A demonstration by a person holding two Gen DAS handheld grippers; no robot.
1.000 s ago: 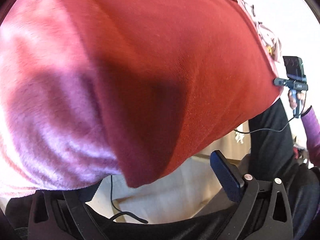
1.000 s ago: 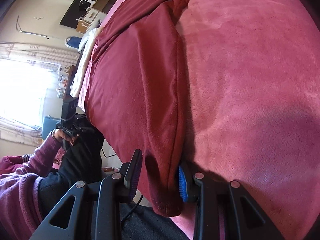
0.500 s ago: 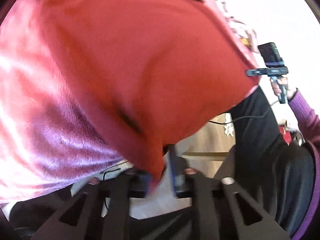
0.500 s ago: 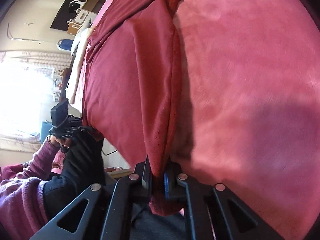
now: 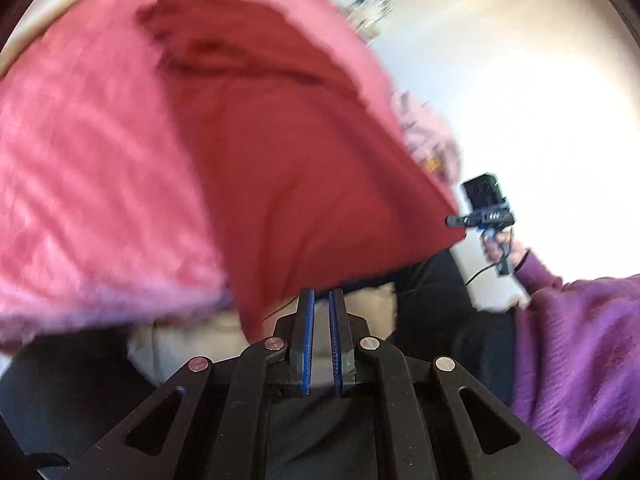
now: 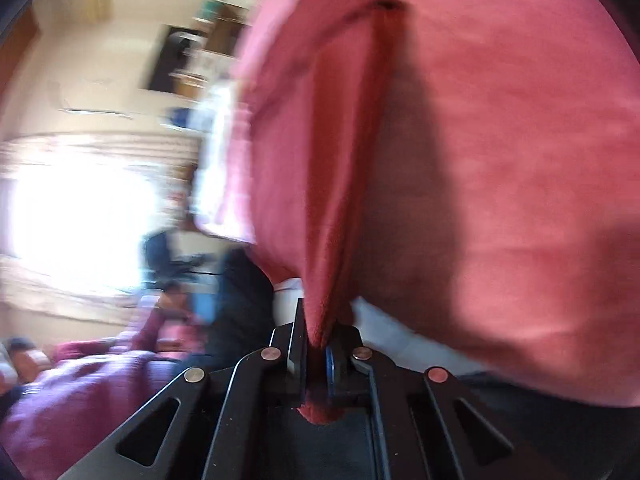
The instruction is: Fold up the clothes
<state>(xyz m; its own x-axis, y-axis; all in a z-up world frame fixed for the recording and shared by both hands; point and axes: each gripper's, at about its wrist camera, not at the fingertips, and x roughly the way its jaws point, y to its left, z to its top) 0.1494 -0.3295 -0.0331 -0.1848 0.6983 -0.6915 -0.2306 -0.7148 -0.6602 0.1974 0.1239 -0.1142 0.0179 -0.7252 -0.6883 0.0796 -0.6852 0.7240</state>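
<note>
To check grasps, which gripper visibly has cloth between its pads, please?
The right gripper: garment passes between its pads; the left gripper's gap shows none.

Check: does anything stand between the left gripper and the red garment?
Nothing visible does. The red garment hangs with its hem right at the nearly closed fingertips of the left gripper; blur hides whether it is pinched.

One red garment (image 5: 304,184), one pink blanket (image 5: 92,184), two grippers (image 5: 320,300).

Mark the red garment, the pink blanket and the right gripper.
red garment (image 5: 304,184): left wrist view, middle of its cloth.
pink blanket (image 6: 520,152): right wrist view, bare plush surface.
right gripper (image 6: 318,344): right wrist view, between its fingertips.
</note>
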